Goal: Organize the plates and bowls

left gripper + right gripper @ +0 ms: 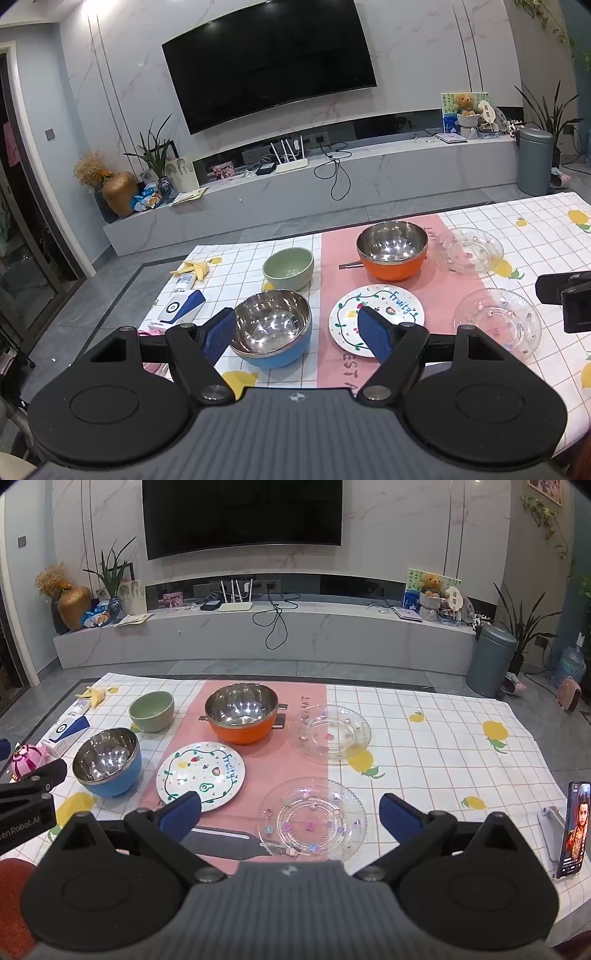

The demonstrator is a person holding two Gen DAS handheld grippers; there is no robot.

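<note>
Bowls and plates are sitting spread over the checked tablecloth [424, 731] in front of me. I am holding my left gripper [297, 332] wide open and tilted down, gripping nothing; the blue bowl [273, 334] is lying just ahead between its fingers, and the painted plate [376, 317] is showing behind its right finger. I am holding my right gripper [290, 810] fully open too, also with nothing in it, hovering over the near glass plate [312, 818]. The far glass plate [334, 734] is resting beyond that one, apart from it. The orange bowl [242, 714] is standing on the pink strip, with the green bowl [152, 710] to its left and the blue bowl nearer me. A phone [574, 829] is leaning upright on a stand at the right edge.
</note>
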